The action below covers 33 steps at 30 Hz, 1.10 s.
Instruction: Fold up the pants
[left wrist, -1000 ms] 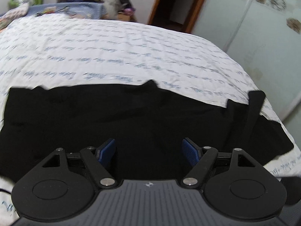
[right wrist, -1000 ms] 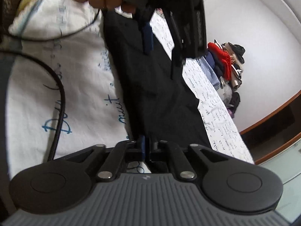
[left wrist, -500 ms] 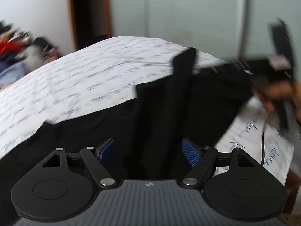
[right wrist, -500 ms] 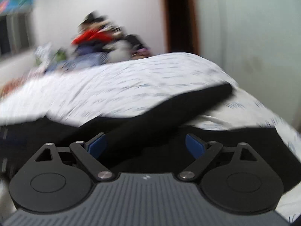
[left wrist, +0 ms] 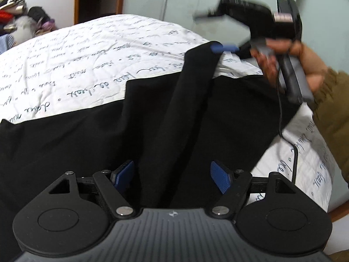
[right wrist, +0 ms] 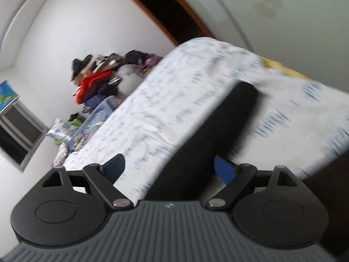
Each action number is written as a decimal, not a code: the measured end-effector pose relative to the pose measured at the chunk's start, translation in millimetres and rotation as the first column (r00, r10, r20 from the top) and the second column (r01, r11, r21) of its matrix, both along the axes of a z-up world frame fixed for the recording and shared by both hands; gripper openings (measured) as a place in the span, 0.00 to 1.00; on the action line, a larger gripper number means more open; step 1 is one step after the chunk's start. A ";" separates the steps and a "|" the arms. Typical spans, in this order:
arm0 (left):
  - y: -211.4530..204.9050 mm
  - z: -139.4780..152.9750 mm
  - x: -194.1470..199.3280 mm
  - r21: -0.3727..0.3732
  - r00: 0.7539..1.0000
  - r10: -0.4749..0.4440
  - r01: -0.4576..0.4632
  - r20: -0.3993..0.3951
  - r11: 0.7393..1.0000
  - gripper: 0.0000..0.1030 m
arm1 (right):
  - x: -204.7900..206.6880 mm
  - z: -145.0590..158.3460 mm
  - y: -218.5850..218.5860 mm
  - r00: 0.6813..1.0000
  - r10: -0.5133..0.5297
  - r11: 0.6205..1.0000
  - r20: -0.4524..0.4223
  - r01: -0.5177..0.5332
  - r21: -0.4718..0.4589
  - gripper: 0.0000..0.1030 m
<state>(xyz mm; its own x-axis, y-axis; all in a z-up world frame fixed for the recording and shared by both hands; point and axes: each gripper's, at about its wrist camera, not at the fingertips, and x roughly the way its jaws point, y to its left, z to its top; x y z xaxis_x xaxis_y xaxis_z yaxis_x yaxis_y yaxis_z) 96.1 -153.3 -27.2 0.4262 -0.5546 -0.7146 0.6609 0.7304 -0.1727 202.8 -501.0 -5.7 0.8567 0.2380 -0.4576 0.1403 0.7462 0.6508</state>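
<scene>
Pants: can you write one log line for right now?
pants: black, spread on bed | strip: sticking out | left tongs: open | right tongs: open

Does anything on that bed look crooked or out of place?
Yes: one narrow strip of the black pants sticks out alone across the white printed bedspread, away from the flatter rest. Both open grippers, left and right, straddle it.
</scene>
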 end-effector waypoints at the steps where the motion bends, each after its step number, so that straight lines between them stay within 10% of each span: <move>1: 0.1 0.8 0.5 0.006 1.000 0.011 -0.011 0.004 1.000 0.74 | 8.3 7.2 3.7 1.000 0.014 1.000 0.025 -0.014 0.009 0.90; 6: 7.5 5.2 3.8 0.031 0.995 0.085 -0.087 0.049 0.996 0.75 | 40.2 36.4 9.2 0.983 0.032 0.997 0.183 -0.045 0.065 0.99; 13: 0.9 4.2 4.1 0.073 0.998 0.016 -0.021 0.065 0.997 0.75 | 13.4 13.0 4.8 0.994 -0.108 0.979 -0.029 0.101 -0.175 0.95; 15: -6.5 2.4 1.3 0.102 0.997 -0.039 0.032 0.072 0.994 0.75 | 11.7 -6.1 -0.4 0.988 -0.127 0.981 -0.085 0.113 -0.158 0.85; 20: -5.9 0.0 -4.5 0.094 0.994 -0.081 0.073 0.079 0.993 0.75 | 18.0 -20.4 0.7 0.986 -0.107 0.989 -0.130 0.093 -0.115 0.12; 25: 14.7 1.7 19.5 -0.030 0.998 0.032 -0.033 -0.059 0.999 0.75 | 48.6 19.9 39.7 0.998 0.022 0.981 -0.058 -0.033 -0.192 0.14; 28: 24.1 4.1 30.2 -0.073 0.989 0.079 -0.089 -0.125 0.993 0.75 | 70.8 31.5 55.9 0.986 0.169 0.974 -0.005 -0.168 -0.149 0.63; 33: 21.7 4.5 28.4 -0.049 0.992 0.082 -0.087 -0.094 0.995 0.75 | 63.5 45.9 57.9 0.997 0.073 0.948 0.019 -0.064 -0.310 0.61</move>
